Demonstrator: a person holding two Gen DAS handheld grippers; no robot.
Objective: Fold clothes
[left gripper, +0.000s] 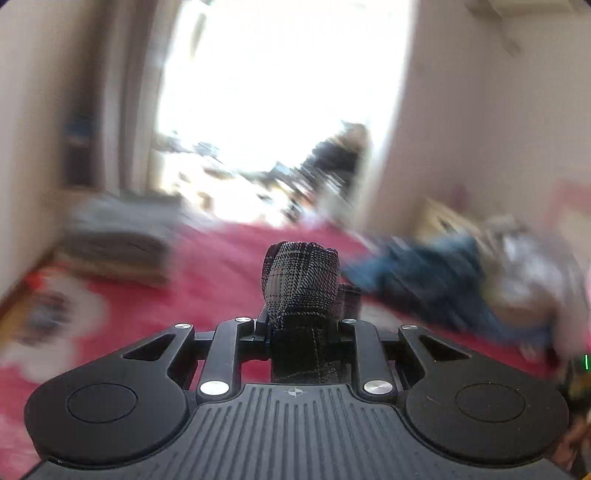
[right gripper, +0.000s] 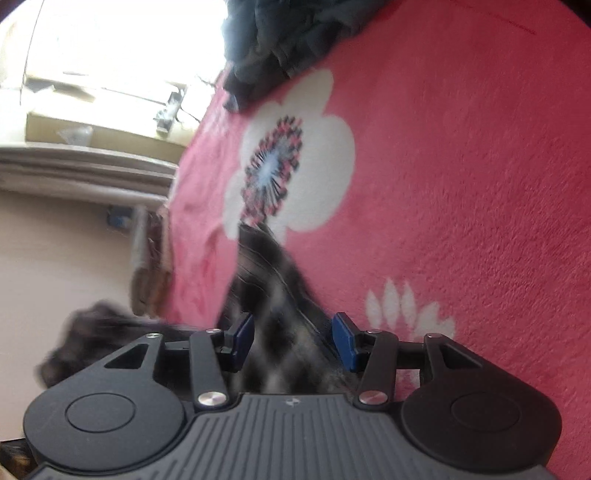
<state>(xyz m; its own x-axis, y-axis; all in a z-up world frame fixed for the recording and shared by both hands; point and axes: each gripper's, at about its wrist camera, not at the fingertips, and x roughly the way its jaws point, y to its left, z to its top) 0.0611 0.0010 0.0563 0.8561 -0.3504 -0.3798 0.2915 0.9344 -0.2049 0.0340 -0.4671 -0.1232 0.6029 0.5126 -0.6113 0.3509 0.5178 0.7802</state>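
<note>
A dark plaid garment [left gripper: 301,273] is bunched up between the fingers of my left gripper [left gripper: 303,314], which is shut on it; the cloth hides the pads. This gripper is raised above a red blanket with white flowers [left gripper: 221,266]. In the right wrist view the same plaid garment [right gripper: 266,280] runs from the blanket [right gripper: 461,184] back between the blue pads [right gripper: 345,341] of my right gripper [right gripper: 294,339]. The cloth fills the gap between the pads, which are shut on it. Part of the garment trails off to the left, blurred.
A blue garment [left gripper: 417,273] and pale clothes [left gripper: 532,266] lie on the blanket's right side. A grey folded pile [left gripper: 118,236] sits at the far left. A dark grey garment [right gripper: 288,33] lies at the blanket's far end. The bed edge [right gripper: 173,236] drops to the floor.
</note>
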